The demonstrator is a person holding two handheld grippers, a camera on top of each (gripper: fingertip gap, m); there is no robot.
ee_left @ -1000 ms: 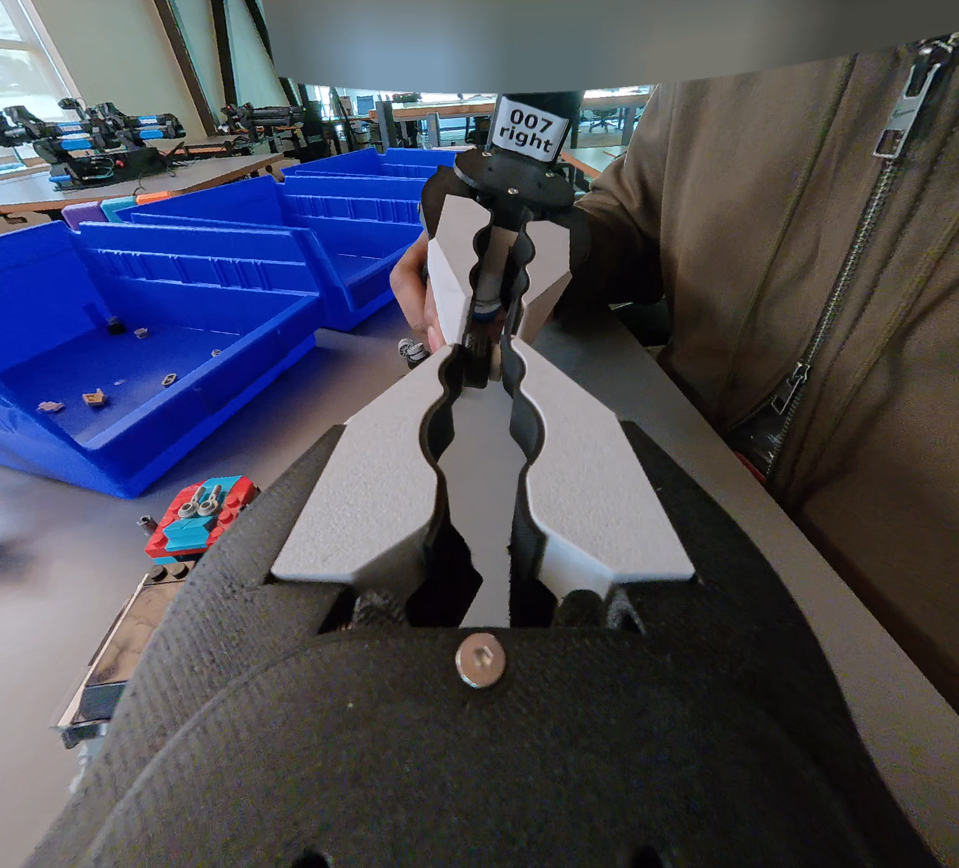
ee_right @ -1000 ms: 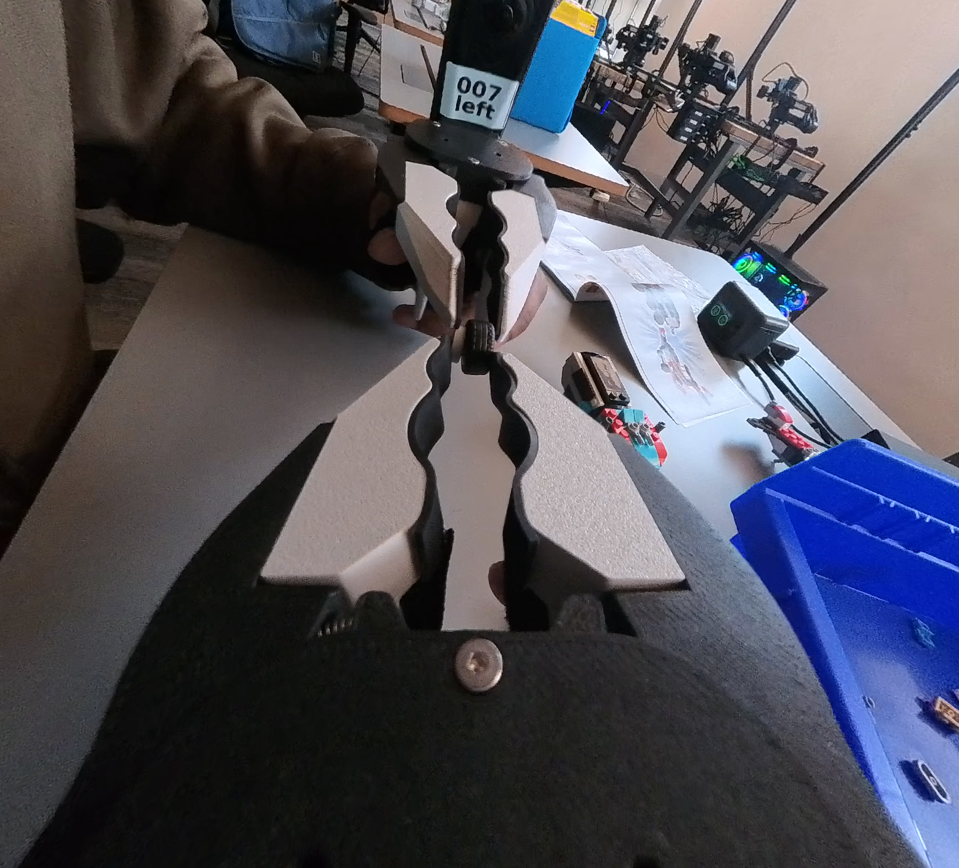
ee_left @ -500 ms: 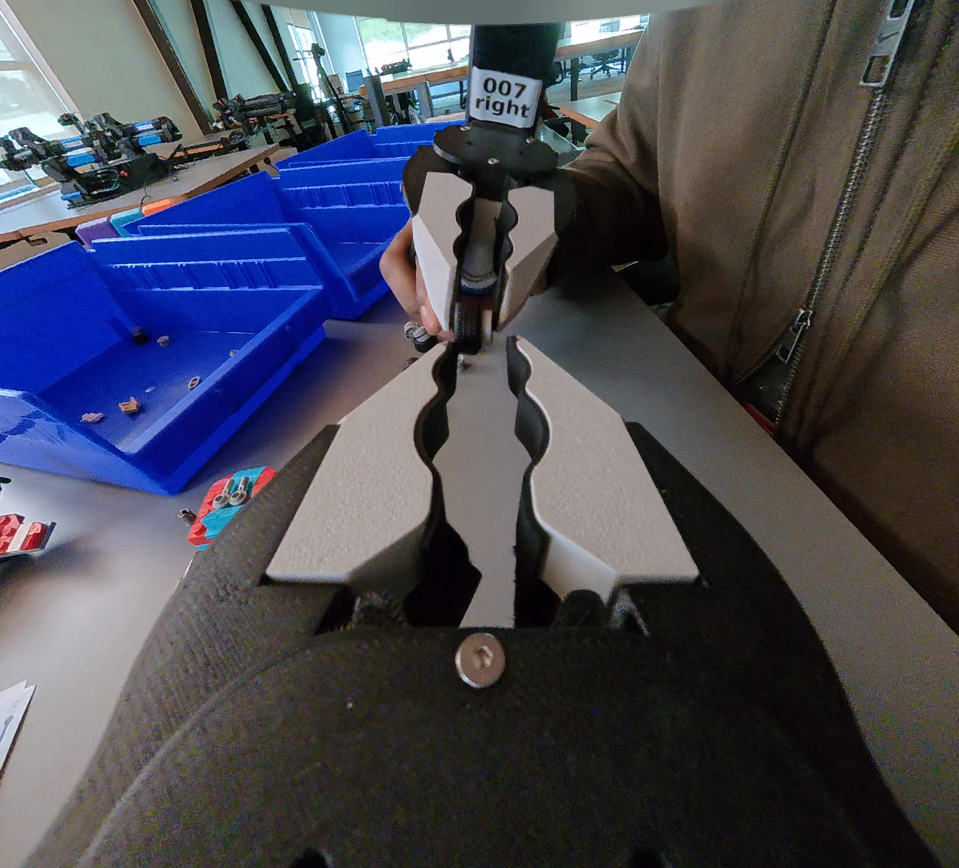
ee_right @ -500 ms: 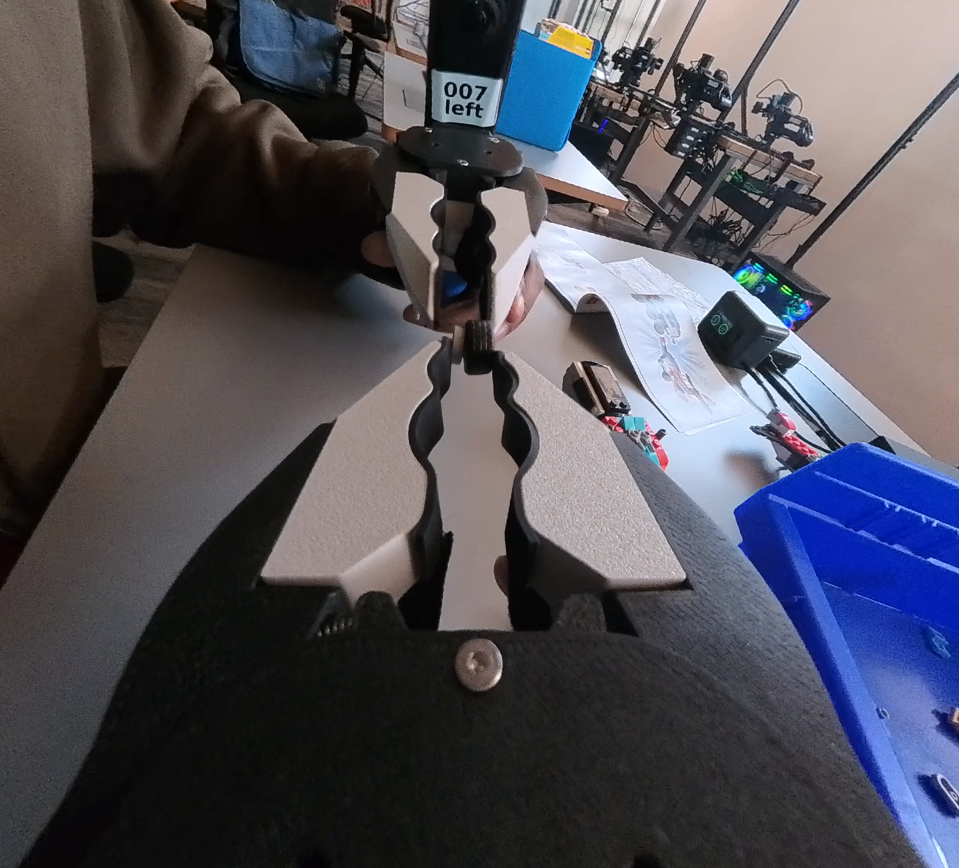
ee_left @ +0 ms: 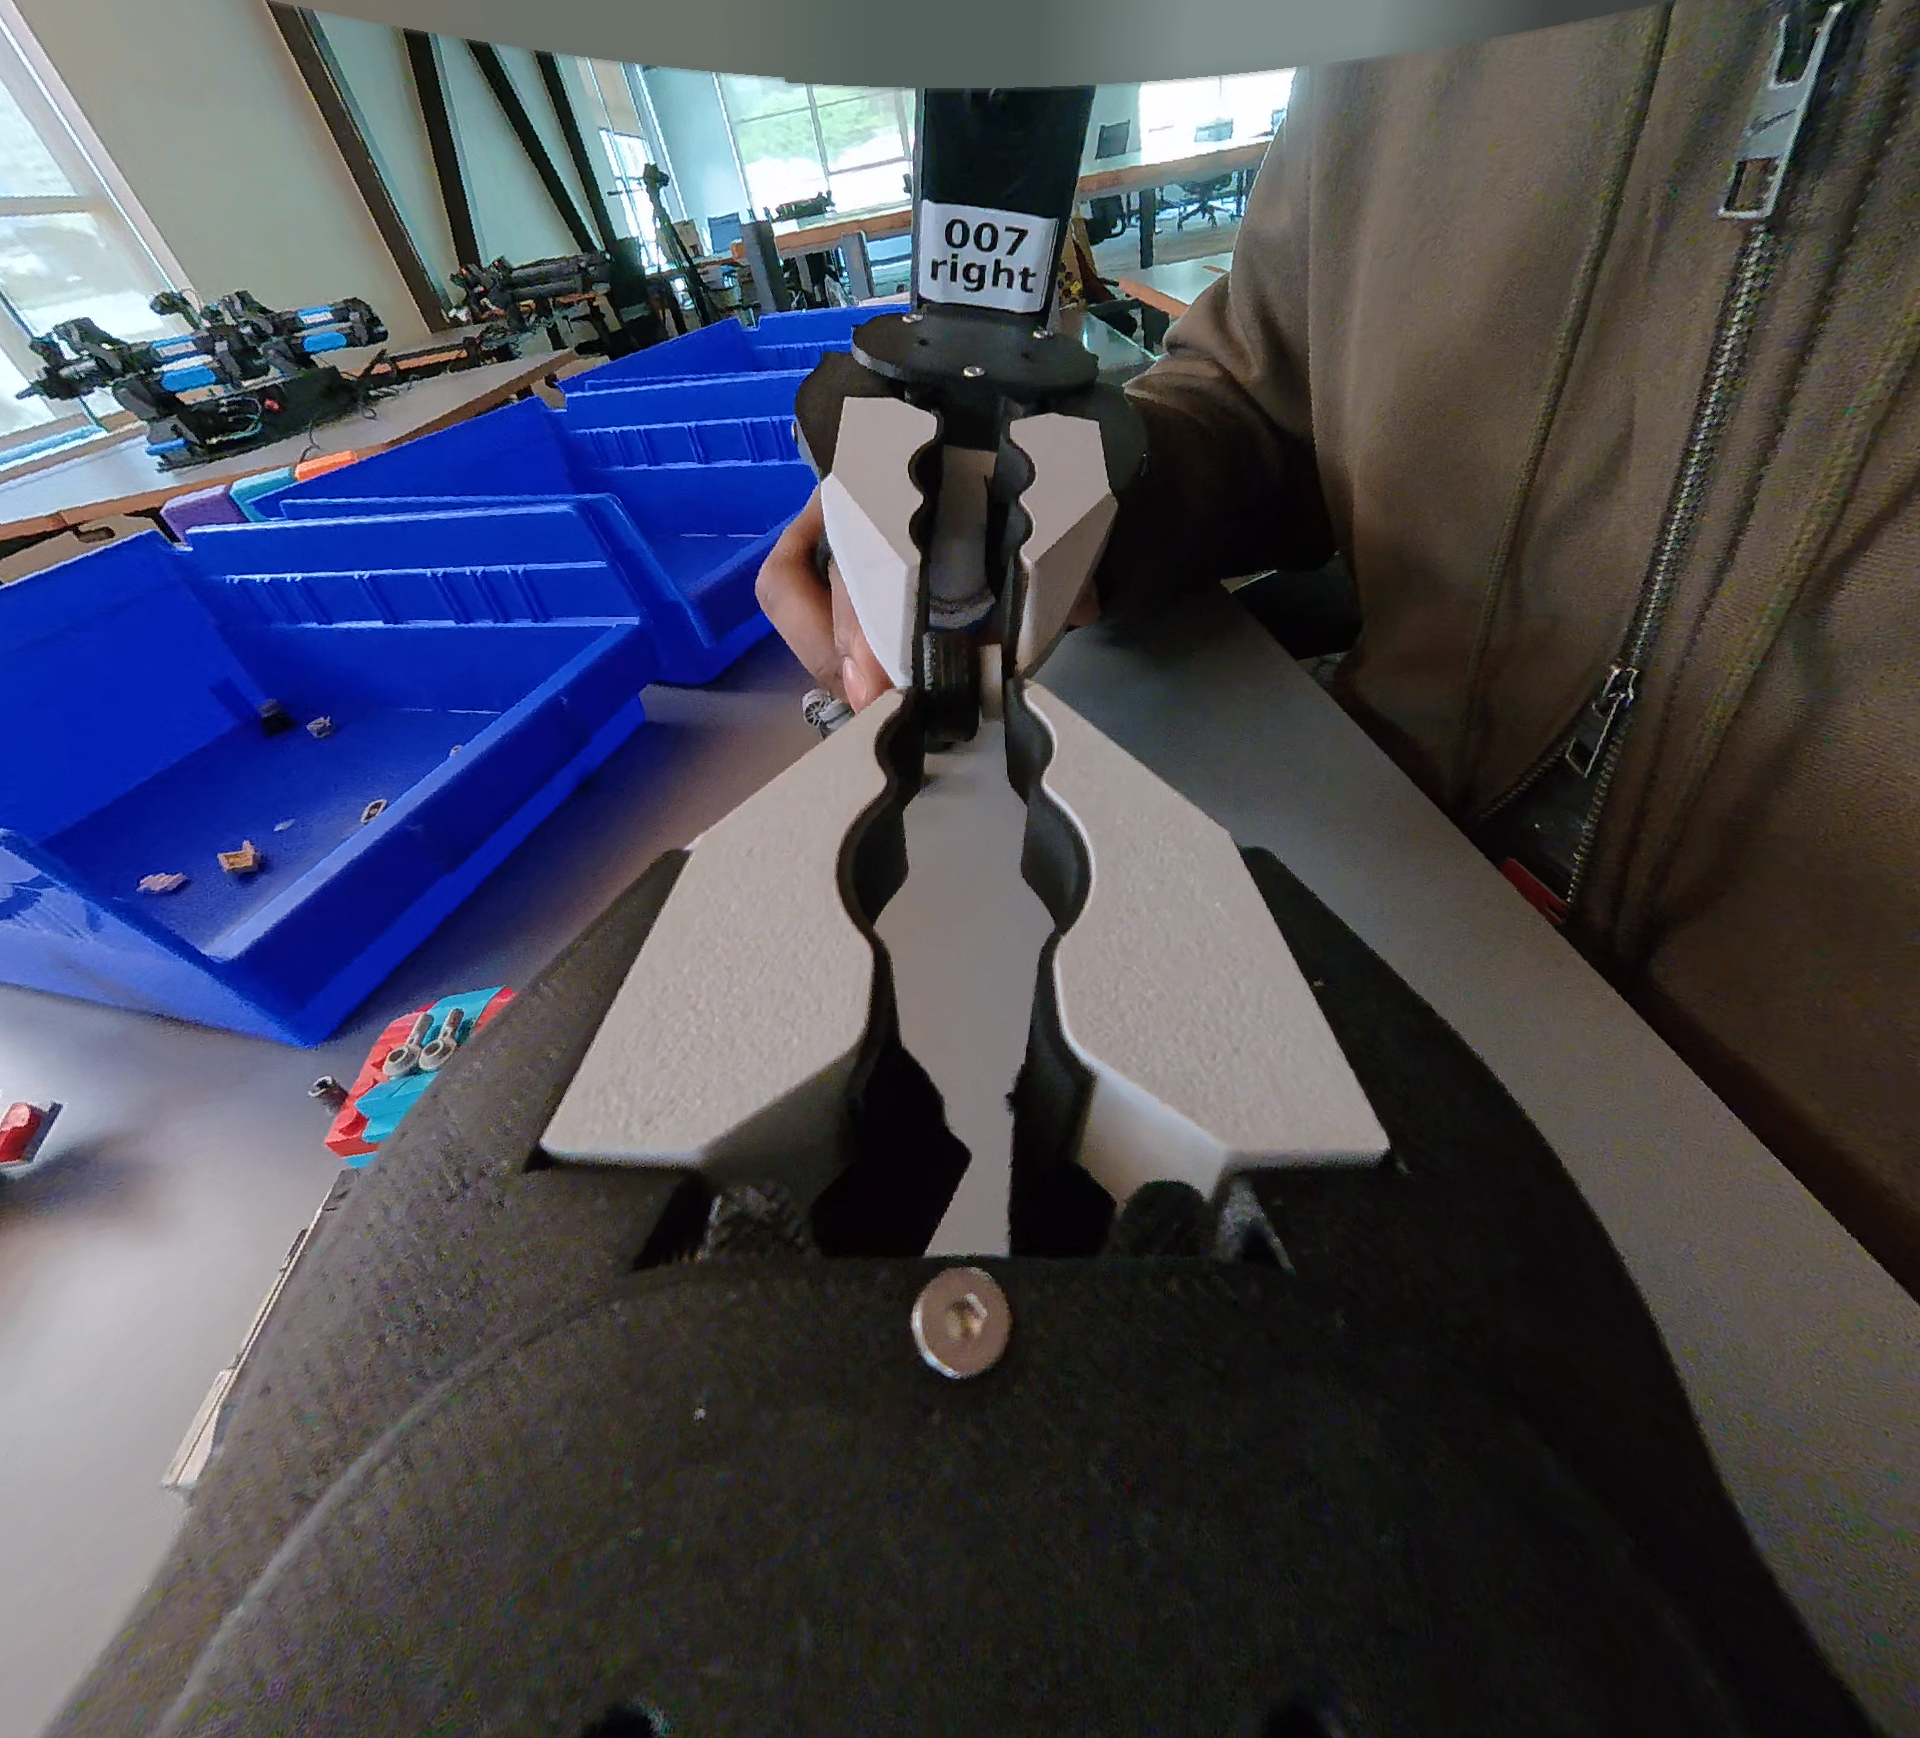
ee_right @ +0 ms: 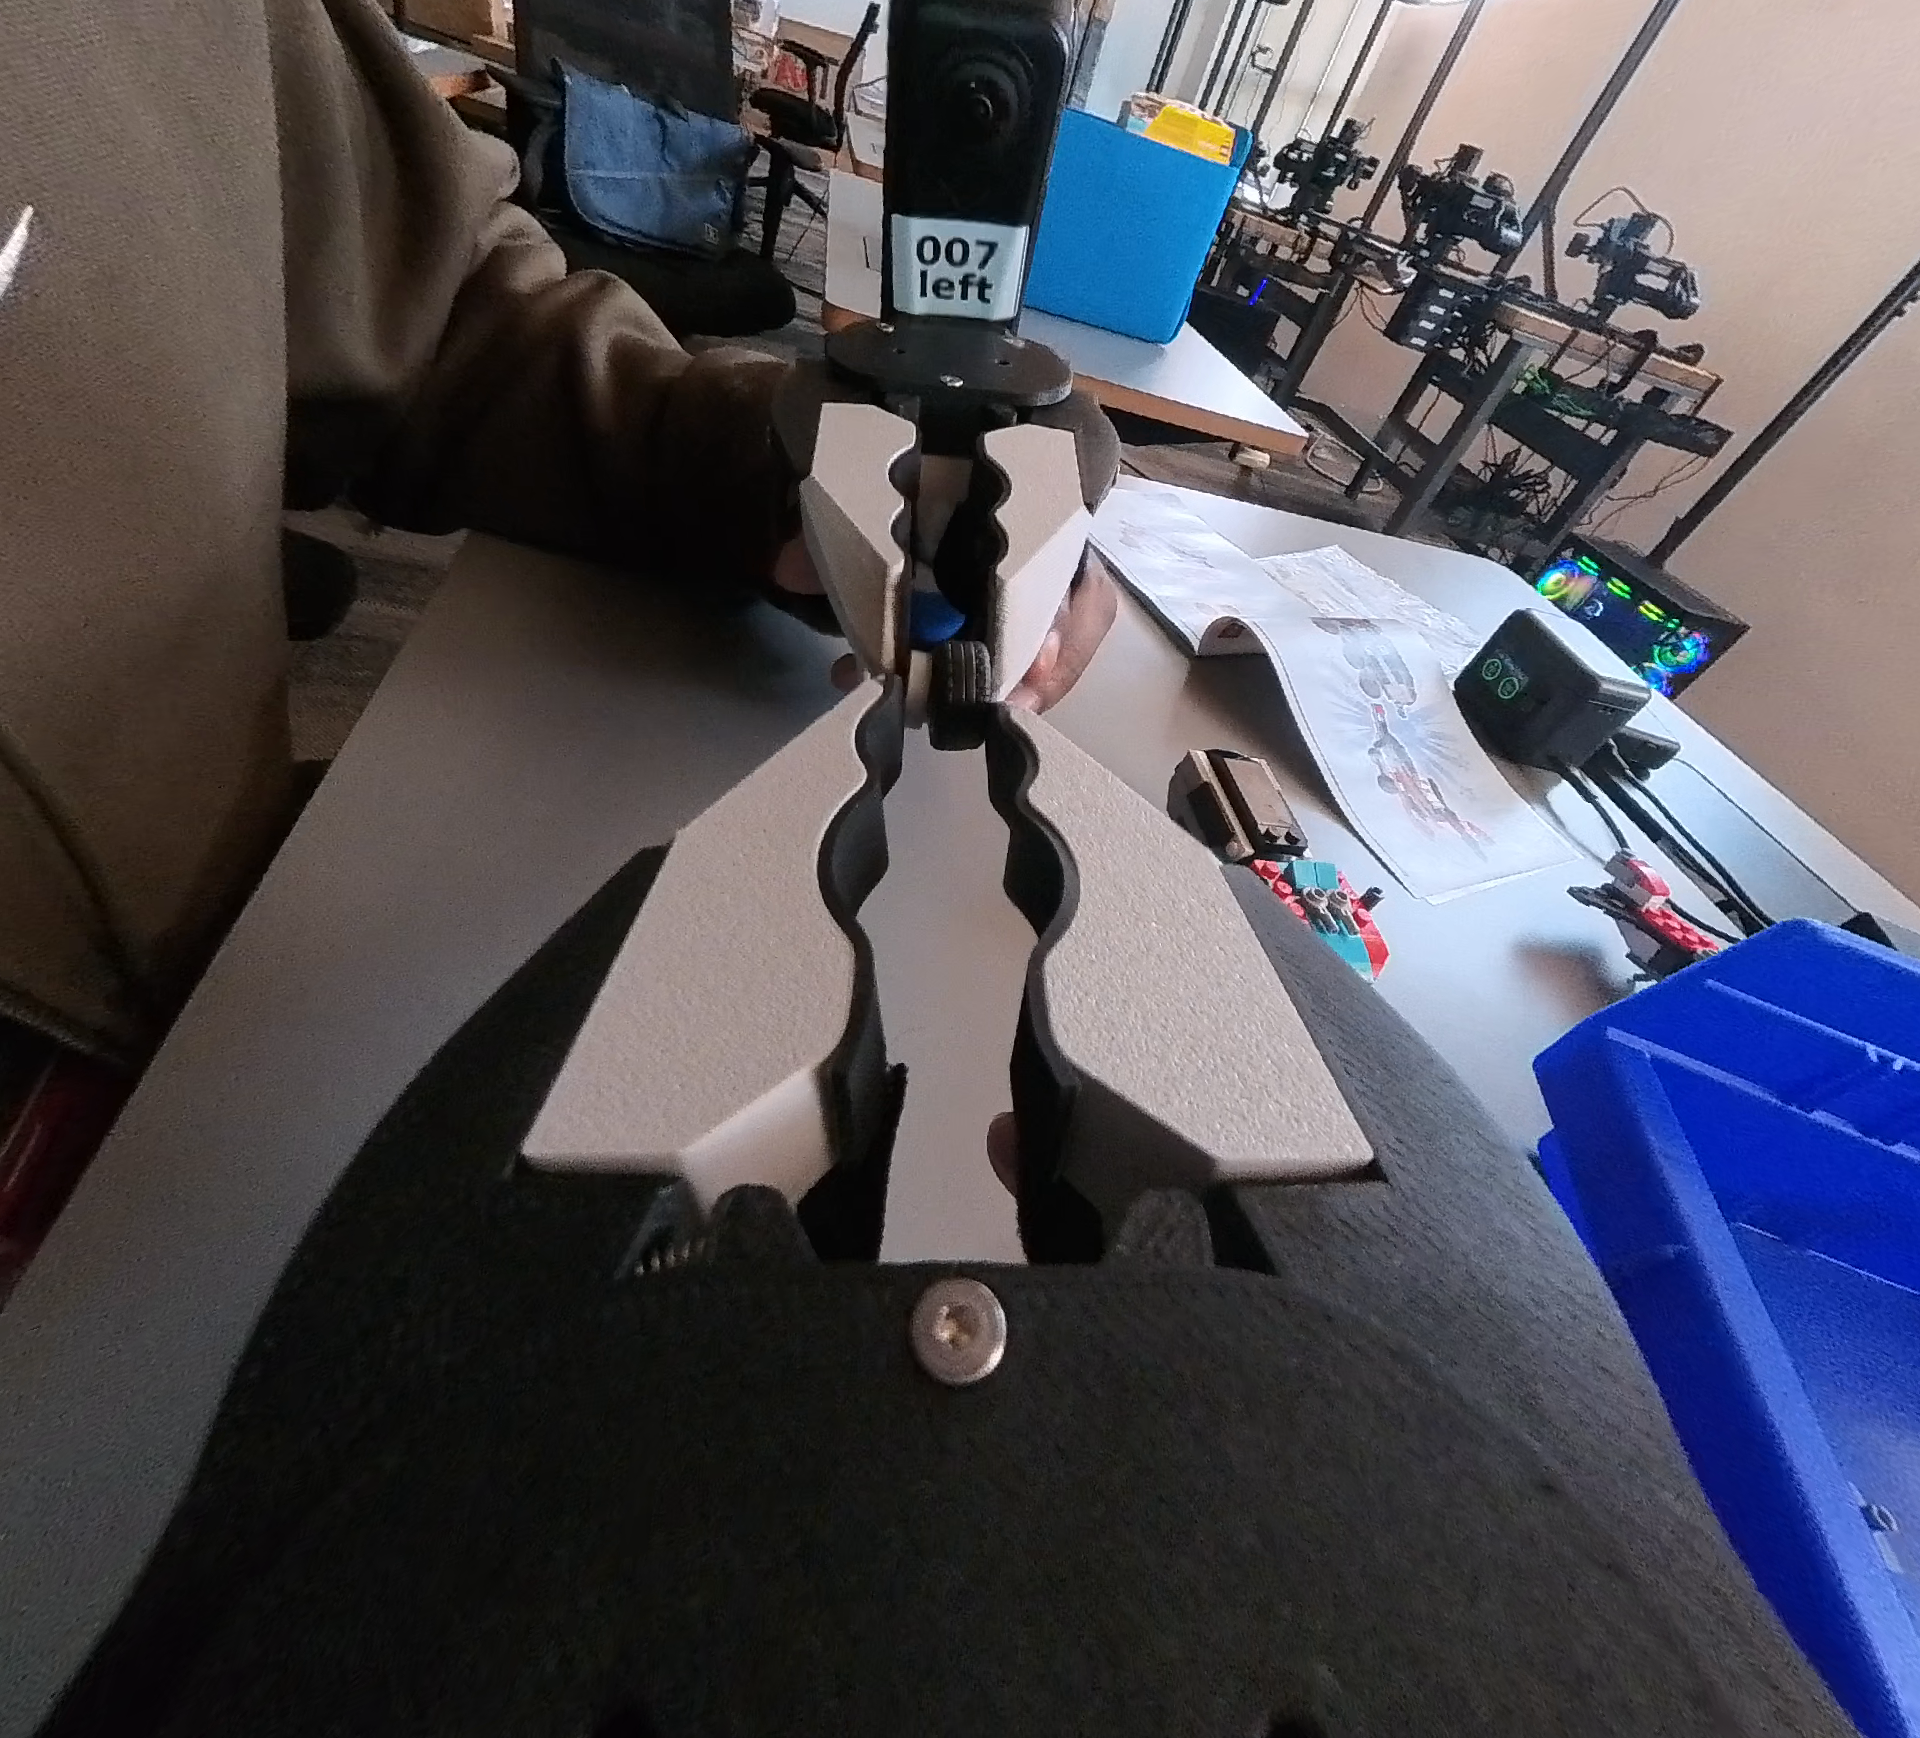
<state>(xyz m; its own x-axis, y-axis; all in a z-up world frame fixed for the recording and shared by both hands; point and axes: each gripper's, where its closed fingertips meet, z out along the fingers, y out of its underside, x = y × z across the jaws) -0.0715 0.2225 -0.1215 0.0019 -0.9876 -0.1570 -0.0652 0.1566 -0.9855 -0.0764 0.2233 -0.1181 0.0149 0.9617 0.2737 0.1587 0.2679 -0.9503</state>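
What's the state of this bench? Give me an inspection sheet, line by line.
Surface: grey table, a person seated at its edge.
Job's things: small black-tyred wheel, between both grippers' tips.
Clutter: blue bins holding a few small parts; brick assembly; open booklet; black power box.
Grippers: left gripper and right gripper meet tip to tip, both closed on the wheel.
Cables: black cables beside the power box.
Surroundings: robot rigs on far benches.
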